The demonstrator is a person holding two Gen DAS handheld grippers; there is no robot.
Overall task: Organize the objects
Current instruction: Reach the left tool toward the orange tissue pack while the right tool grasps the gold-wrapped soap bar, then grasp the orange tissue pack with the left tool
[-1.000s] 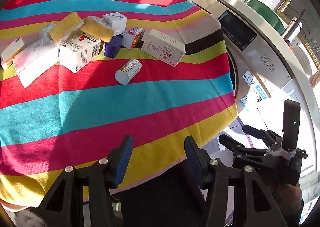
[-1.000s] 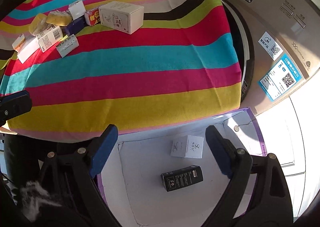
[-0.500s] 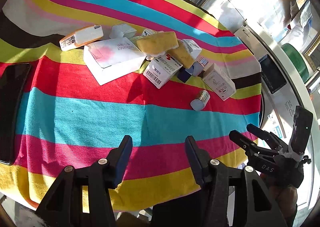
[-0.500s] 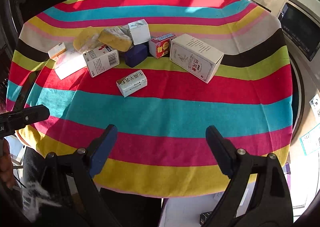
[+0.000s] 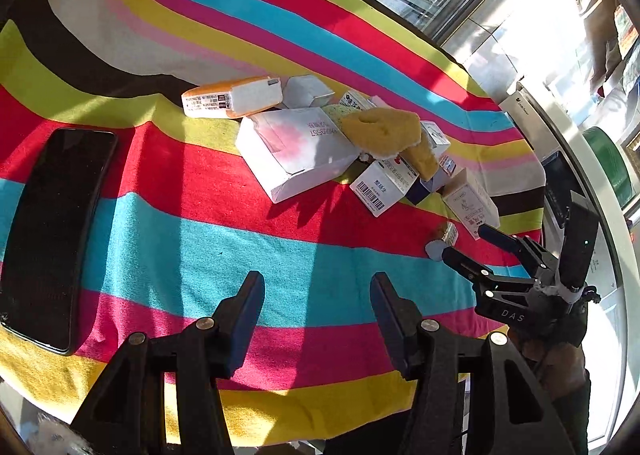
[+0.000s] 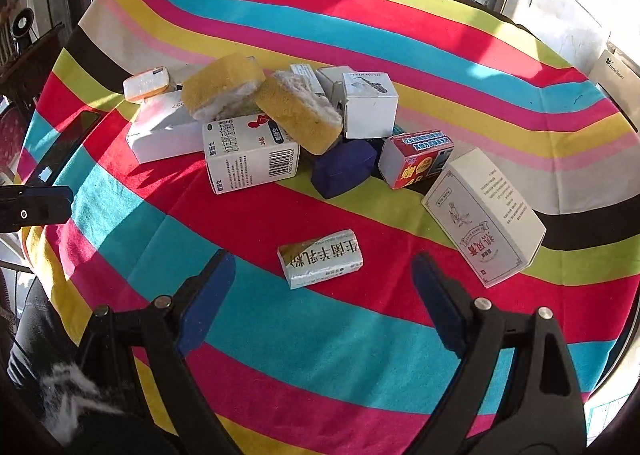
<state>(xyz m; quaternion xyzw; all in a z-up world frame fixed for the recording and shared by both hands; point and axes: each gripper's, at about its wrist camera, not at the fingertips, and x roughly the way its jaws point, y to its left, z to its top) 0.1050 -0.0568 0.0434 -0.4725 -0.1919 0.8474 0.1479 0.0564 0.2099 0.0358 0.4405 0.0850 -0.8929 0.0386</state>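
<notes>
Both grippers hang tilted down over the striped cloth (image 6: 320,355), near its front edge. The right gripper (image 6: 320,287) has its blue-padded jaws spread wide with nothing in them, aimed at the small foil packet (image 6: 321,258), which sits just past the fingertips and roughly centred between them. The left gripper (image 5: 316,295) is off to the left, jaws apart too, only narrower, empty, over the teal stripe and well short of the pile.

The packet lies flat and alone on the red stripe, in front of the heap, long axis running crosswise between the right jaws, slightly tilted up to the right. It has big Chinese print that reads upside down from here.

Other labels: the white box with a barcode (image 6: 250,153) has Chinese text and a red logo, lying on its side. The square white box (image 6: 370,105) has a small printed line I can't make out. The red box (image 6: 416,157) has yellow characters. The tall white box (image 6: 486,217) on the right has a bird drawing and red characters, lying pointing toward the camera. Two yellow sponges (image 6: 260,99) sit on top of the pile. A black phone (image 5: 52,231) lies lengthwise at the left. The right gripper's body reads "DAS" in the left view.
</notes>
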